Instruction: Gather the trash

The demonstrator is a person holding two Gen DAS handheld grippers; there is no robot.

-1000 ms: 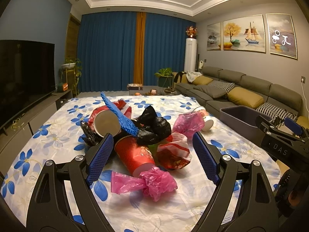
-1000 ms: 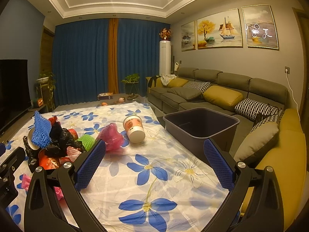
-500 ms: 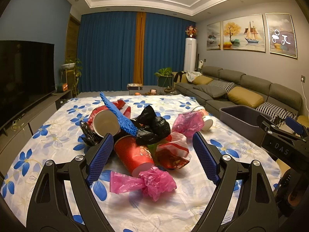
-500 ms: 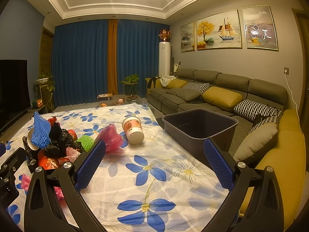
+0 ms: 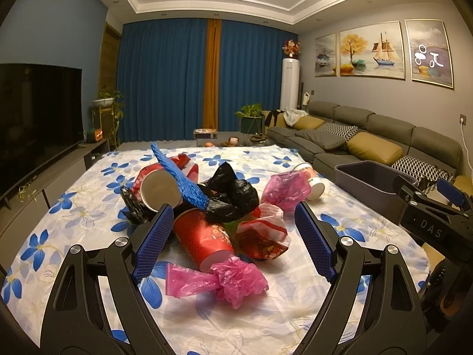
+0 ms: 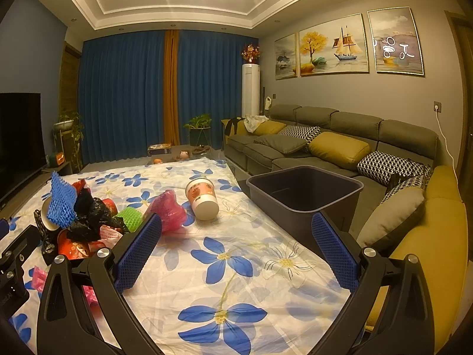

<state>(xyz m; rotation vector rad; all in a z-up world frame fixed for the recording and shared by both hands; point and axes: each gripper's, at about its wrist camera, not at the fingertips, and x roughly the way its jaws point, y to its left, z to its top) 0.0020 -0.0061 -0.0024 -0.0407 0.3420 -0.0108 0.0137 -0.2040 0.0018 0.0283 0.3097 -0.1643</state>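
Trash is lying heaped on the surface (image 6: 236,272): 2 pink bags (image 5: 218,279), 1 black bag (image 5: 230,195), 1 red cup (image 5: 204,236). 1 bin (image 6: 304,192) is standing beside. Left gripper (image 5: 233,242) and right gripper (image 6: 236,251) are hovering released, grasping nothing.

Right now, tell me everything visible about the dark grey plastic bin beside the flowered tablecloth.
The dark grey plastic bin is a rectangular tub with rounded corners, a thin rolled rim and walls tapering downward. It stands upright and open-topped, and what shows of its inside is empty. It sits off the right edge of the flowered tablecloth, in front of the grey sofa. No trash lies in it and neither gripper touches it. Its base is hidden.
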